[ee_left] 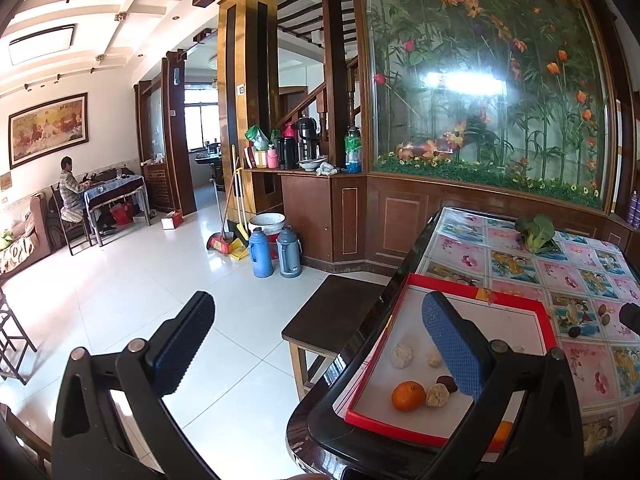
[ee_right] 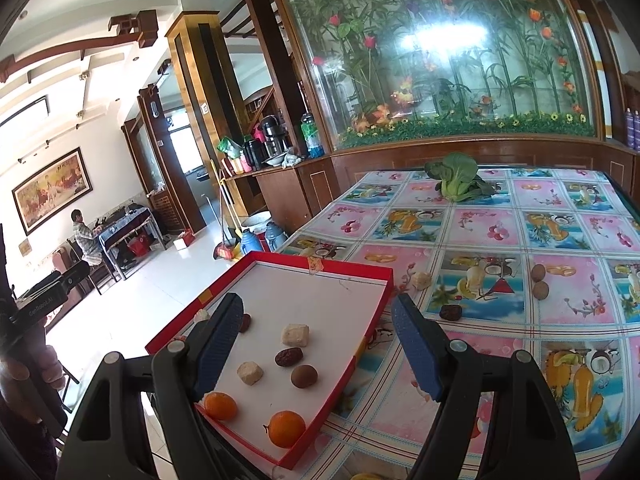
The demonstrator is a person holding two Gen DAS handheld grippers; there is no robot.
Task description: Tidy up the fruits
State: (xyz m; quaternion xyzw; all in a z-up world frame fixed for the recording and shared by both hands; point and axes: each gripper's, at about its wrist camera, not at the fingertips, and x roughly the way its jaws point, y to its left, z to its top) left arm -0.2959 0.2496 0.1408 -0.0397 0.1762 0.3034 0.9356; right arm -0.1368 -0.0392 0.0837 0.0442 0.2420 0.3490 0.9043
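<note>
Both claws are wide open and hold nothing. The left claw [ee_left: 316, 356] hangs over the bench's left edge. The right claw [ee_right: 320, 344] hangs over the red tray [ee_right: 348, 272] near the bench's [ee_right: 500, 208] front left corner. In the tray lie two oranges [ee_right: 286, 429], a date [ee_right: 289, 357] and pale lumps [ee_right: 295, 335]. A leafy green [ee_right: 456, 180] lies near the far edge.

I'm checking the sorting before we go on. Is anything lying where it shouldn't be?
Yes. Several small pieces are on the tablecloth outside the red tray: a dark date, a pale chunk and two brown round fruits. A leafy green vegetable lies at the table's far side.
</note>
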